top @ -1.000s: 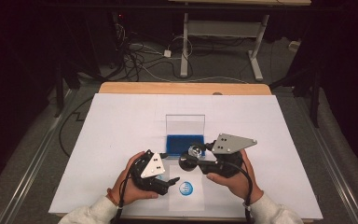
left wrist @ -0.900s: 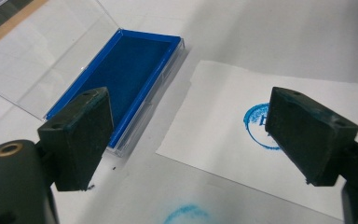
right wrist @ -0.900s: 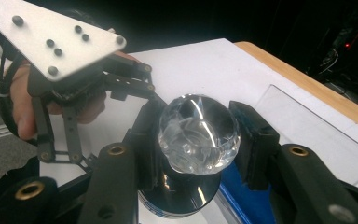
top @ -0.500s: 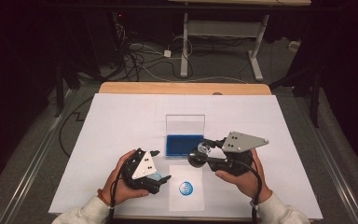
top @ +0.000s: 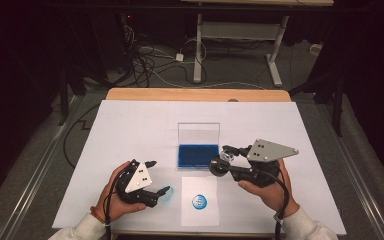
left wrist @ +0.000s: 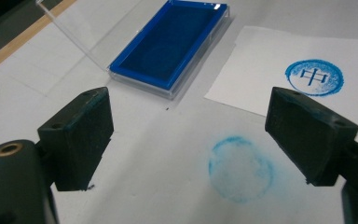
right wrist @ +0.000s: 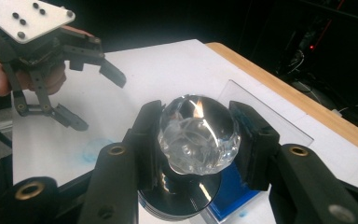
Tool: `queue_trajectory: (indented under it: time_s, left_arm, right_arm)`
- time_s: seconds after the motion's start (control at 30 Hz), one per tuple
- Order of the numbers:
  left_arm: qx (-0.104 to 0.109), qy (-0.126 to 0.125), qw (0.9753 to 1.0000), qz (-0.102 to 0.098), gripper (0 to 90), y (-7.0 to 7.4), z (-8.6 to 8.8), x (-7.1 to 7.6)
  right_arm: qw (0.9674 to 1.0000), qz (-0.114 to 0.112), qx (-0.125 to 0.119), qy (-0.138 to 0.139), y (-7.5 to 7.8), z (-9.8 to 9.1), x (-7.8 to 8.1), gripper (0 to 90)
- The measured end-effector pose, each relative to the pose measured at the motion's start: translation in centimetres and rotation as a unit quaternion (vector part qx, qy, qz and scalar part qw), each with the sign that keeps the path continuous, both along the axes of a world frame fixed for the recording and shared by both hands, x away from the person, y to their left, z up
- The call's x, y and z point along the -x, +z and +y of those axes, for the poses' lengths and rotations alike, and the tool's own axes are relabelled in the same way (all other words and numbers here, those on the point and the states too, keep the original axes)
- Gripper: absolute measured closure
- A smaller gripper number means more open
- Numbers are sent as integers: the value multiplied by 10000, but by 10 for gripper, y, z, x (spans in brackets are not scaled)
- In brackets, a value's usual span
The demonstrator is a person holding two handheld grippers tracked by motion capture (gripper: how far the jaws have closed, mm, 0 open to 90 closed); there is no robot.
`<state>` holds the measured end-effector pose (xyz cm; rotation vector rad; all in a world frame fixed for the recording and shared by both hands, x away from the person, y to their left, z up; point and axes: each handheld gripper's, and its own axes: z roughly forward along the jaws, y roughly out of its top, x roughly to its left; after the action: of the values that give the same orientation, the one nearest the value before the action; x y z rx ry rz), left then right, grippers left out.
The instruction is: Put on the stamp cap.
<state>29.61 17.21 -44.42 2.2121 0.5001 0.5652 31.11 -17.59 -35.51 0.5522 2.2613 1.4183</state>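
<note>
A round stamp with a faceted clear knob (right wrist: 198, 133) and a dark metal base is held between my right gripper's (top: 221, 161) jaws, which are shut on the knob. It hangs just right of the open blue ink pad (top: 197, 156), whose clear lid (top: 198, 132) stands upright. A white paper slip (top: 200, 212) near the front edge bears a round blue print (left wrist: 313, 77). My left gripper (top: 158, 176) is open and holds nothing, left of the slip, above a faint blue ring smudge (left wrist: 240, 168) on the table cover.
The white table cover (top: 130, 130) has wide bare room to the left, right and back. A wooden table edge (top: 195, 95) shows at the far side. Beyond it are cables and a desk frame (top: 235, 30) on the dark floor.
My left gripper has drawn away to the left of the paper slip. My right gripper has carried the stamp to the right, off the slip's corner, to beside the ink pad.
</note>
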Motion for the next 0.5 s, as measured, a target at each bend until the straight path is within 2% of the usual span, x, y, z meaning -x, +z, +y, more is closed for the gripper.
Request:
queue_trajectory:
  time_s: [0.5]
  left_arm:
    - [60,217,9997,93,150,-7,22,7]
  right_arm:
    - [9997,-72,15,-237,4,-15,-3,572]
